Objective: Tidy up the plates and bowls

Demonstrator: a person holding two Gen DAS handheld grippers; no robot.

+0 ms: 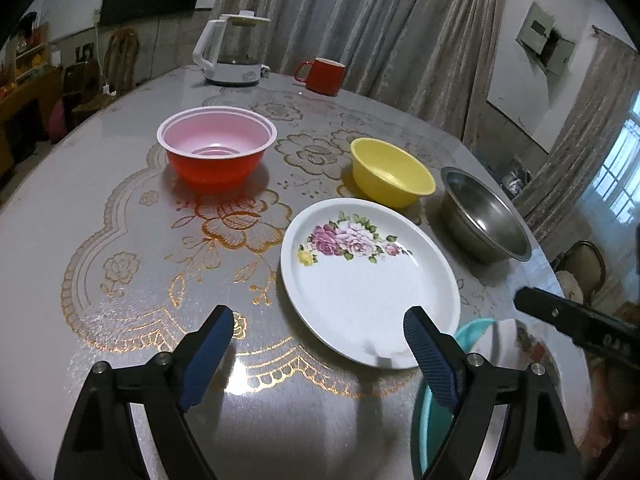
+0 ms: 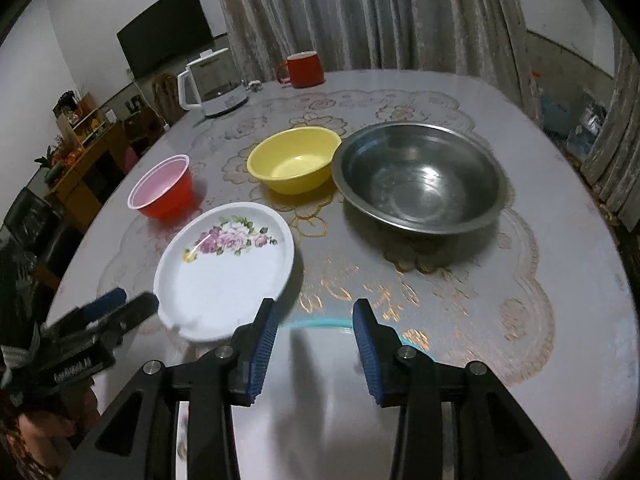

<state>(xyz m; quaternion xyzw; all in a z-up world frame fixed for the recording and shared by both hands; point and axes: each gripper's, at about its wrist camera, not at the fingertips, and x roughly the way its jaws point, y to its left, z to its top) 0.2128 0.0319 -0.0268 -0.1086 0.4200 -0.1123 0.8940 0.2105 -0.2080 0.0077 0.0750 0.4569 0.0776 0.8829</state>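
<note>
The floral plate (image 1: 370,288) lay just ahead and right of my left gripper (image 1: 318,330), its near rim beside my right pad, so that hand was nearer. Its long axis ran away from me. My right gripper (image 2: 314,320) hovered open over a teal rim (image 2: 320,317); both held nothing. Red bowl (image 1: 217,148), yellow bowl (image 1: 392,172) and steel bowl (image 2: 418,176) stood apart on the glossy bench (image 1: 132,248), curtains (image 1: 384,24) behind.

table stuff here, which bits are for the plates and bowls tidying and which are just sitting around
For the job: floral plate, red bowl, yellow bowl, steel bowl, and a teal dish only partly seen under the grippers.

Just lying about: white kettle, red mug.
</note>
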